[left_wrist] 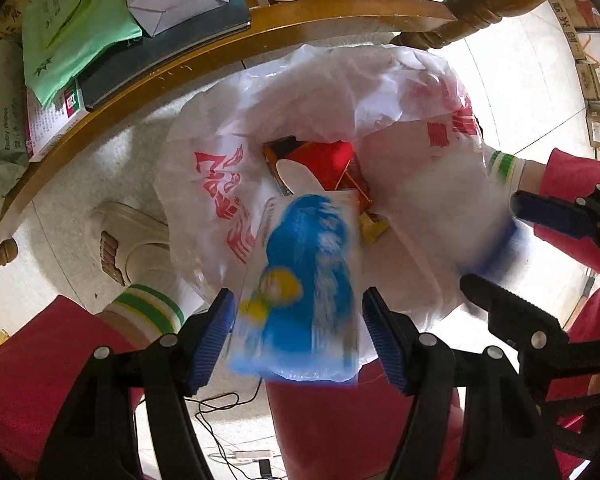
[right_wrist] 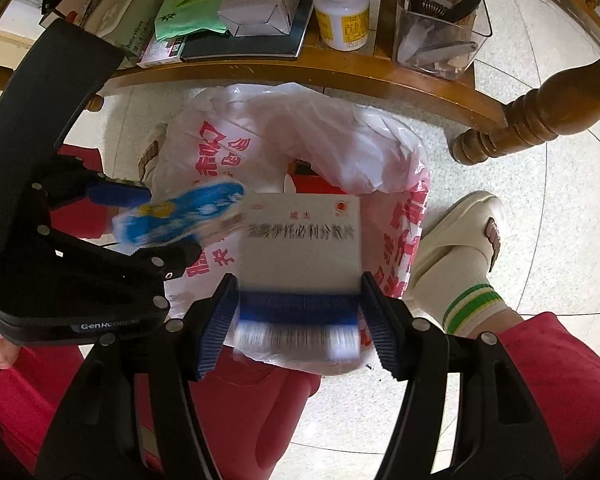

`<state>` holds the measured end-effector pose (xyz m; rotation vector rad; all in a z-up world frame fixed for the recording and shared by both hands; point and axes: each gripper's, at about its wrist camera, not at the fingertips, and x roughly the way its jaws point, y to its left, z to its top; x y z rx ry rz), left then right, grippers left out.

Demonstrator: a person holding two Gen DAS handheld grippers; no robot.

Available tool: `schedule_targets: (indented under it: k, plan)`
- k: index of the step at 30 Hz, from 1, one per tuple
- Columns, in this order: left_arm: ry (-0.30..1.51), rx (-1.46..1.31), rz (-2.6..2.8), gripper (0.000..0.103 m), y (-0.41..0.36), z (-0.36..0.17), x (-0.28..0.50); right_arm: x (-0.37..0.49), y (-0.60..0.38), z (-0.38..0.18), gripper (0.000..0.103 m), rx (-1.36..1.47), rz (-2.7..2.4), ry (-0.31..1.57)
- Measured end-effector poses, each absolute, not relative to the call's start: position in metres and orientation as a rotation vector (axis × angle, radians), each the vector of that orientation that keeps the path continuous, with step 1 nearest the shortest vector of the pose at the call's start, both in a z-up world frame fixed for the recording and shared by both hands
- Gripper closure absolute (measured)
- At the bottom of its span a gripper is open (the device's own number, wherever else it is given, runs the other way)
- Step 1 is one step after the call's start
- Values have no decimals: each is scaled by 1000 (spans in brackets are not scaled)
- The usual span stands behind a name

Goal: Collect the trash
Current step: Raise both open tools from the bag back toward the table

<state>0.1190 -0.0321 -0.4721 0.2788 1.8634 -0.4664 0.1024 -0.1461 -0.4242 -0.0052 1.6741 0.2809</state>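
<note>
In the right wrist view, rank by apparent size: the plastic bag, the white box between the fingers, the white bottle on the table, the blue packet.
1. Plastic bag.
2. White box, though it sits close to the camera, which enlarges it.
3. Blue packet and white bottle look about alike; not ranked.

Wooden table [right_wrist: 340, 68] with white pill bottle [right_wrist: 342, 10], green wipes pack [right_wrist: 192, 4], clear plastic organizer [right_wrist: 440, 36]

White medicine box [right_wrist: 300, 240] between right gripper [right_wrist: 298, 320] fingers [right_wrist: 220, 320], above plastic bag [right_wrist: 340, 140].
</note>
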Motion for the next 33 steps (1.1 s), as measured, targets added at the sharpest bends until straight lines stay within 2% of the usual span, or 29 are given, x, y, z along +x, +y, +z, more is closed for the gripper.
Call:
schedule_targets:
  k: [2, 7, 16, 23, 27, 30, 32, 33]
  plan:
    - [1877, 264, -456, 38, -30, -474, 121, 103, -147, -424, 31, -4, 273, 1672]
    - [1882, 254, -445, 33, -28, -473, 122, 103, -149, -424, 30, 1, 275, 1668]
    - [1854, 288, -439, 33, -32, -464, 117, 101, -151, -419, 30, 9, 283, 1651]
    - [1806, 312, -440, 29, -31, -444, 110, 94, -150, -397, 30, 15, 300, 1614]
    - [1737, 365, -429, 28, -21, -401, 99, 83, -153, -348, 30, 2, 326, 1540]
    - [1617, 427, -460, 26, -6, -333, 90, 74, -158, -293, 29, -7, 378, 1457]
    - [1510, 475, -508, 25, 5, -272, 87, 71, -163, -243, 19, -14, 424, 1378]
    - [1471, 495, -515, 23, 9, -250, 89, 72, -166, -221, 17, -18, 442, 1341]
